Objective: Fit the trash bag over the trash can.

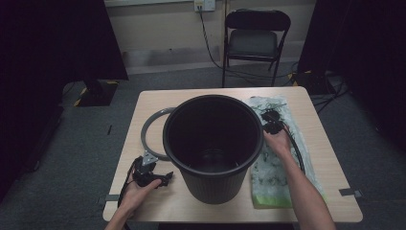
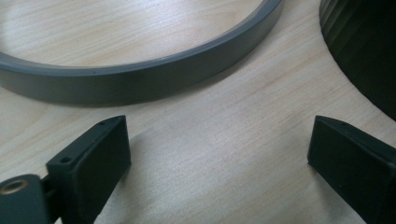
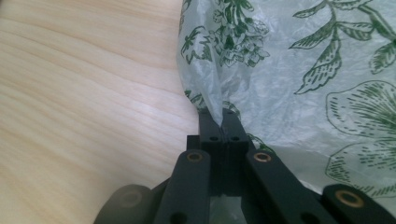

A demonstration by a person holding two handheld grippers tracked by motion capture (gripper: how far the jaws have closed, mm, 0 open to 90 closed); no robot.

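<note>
A large black bin (image 1: 213,143) stands upright in the middle of the wooden table (image 1: 306,103). To its right lies a flat translucent plastic bag (image 1: 273,177) printed with green leaves. My right gripper (image 1: 271,120) sits at the bag's far end, and its jaws are shut on a pinched fold of the plastic bag (image 3: 280,70) at its edge (image 3: 220,120). My left gripper (image 1: 152,168) rests low at the front left of the bin, its jaws wide open over bare wood (image 2: 219,149) with nothing between them. A grey ring (image 2: 140,79) lies just ahead of it.
The grey ring (image 1: 152,132) lies flat on the table left of the bin. A folding chair (image 1: 256,36) stands behind the table with cables on the floor around it. Dark curtains hang at both sides.
</note>
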